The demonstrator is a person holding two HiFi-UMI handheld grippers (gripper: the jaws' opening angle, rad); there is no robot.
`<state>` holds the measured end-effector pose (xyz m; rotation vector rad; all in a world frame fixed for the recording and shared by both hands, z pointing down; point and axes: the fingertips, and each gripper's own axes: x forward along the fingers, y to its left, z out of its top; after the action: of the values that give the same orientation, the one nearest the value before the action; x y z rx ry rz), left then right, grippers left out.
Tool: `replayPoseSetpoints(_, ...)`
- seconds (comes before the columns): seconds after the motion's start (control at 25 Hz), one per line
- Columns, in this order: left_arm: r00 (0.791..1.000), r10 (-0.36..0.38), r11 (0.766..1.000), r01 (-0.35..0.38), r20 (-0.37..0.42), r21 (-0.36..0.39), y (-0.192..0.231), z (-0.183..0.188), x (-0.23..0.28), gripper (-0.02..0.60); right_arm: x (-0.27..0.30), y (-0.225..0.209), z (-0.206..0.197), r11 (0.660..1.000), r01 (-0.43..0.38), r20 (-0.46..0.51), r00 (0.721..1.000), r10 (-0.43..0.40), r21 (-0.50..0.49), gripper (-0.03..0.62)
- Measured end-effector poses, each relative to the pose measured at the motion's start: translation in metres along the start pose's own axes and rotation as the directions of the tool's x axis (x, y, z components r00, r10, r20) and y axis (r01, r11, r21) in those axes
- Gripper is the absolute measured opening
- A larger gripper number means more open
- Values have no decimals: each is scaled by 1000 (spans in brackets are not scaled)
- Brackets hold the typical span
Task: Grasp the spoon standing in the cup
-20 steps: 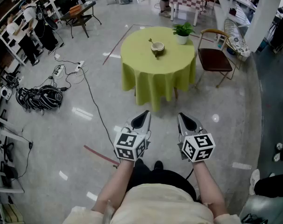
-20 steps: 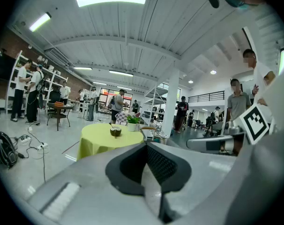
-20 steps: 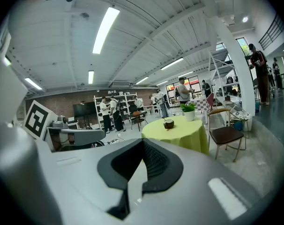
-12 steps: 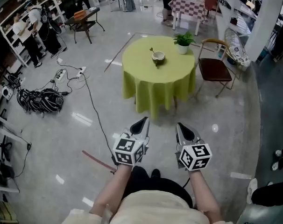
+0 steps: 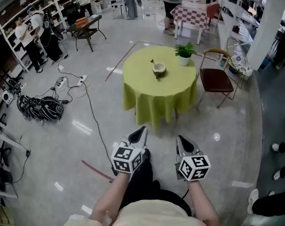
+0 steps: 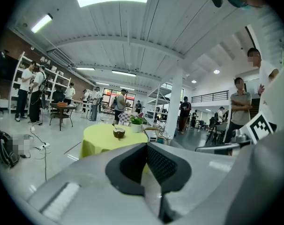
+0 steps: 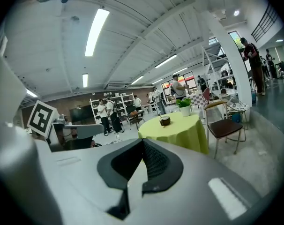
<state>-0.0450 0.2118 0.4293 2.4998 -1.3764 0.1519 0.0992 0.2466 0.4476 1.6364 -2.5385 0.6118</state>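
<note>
A small round cup (image 5: 159, 68) with a spoon (image 5: 153, 62) leaning out of it stands near the middle of a round table with a yellow-green cloth (image 5: 147, 86). The same cup shows small in the left gripper view (image 6: 119, 133) and the right gripper view (image 7: 165, 121). My left gripper (image 5: 141, 132) and right gripper (image 5: 181, 141) hang side by side over the floor, well short of the table. Both have their jaws pressed together with nothing between them.
A potted plant (image 5: 184, 53) stands on the table's far right. A metal chair with a dark red seat (image 5: 217, 78) sits right of the table. A cable (image 5: 91, 107) runs across the floor at the left, beside a coiled bundle (image 5: 39, 108). Several people stand by shelves (image 5: 27, 27).
The view has drawn back slightly; the table sits a little lower and both grippers appear lower in the frame. Both grippers stay shut.
</note>
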Motion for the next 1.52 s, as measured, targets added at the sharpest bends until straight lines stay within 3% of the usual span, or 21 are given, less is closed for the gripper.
replayPoseSetpoints(0.28, 1000, 5, 1000, -5, -12, -20, 44, 6, 55, 3, 54, -25, 13, 1000, 14, -9, 1000, -14, 4, 2)
replayPoseSetpoints(0.96, 995, -77, 995, 73, -56, -66, 163, 49, 210, 29, 239, -74, 71, 997, 78, -35, 996, -77, 29, 2)
replayPoseSetpoints(1.52, 986, -107, 990, 93, -126, -107, 202, 42, 273, 45, 295, -106, 83, 989, 139, -72, 988, -135, 57, 2)
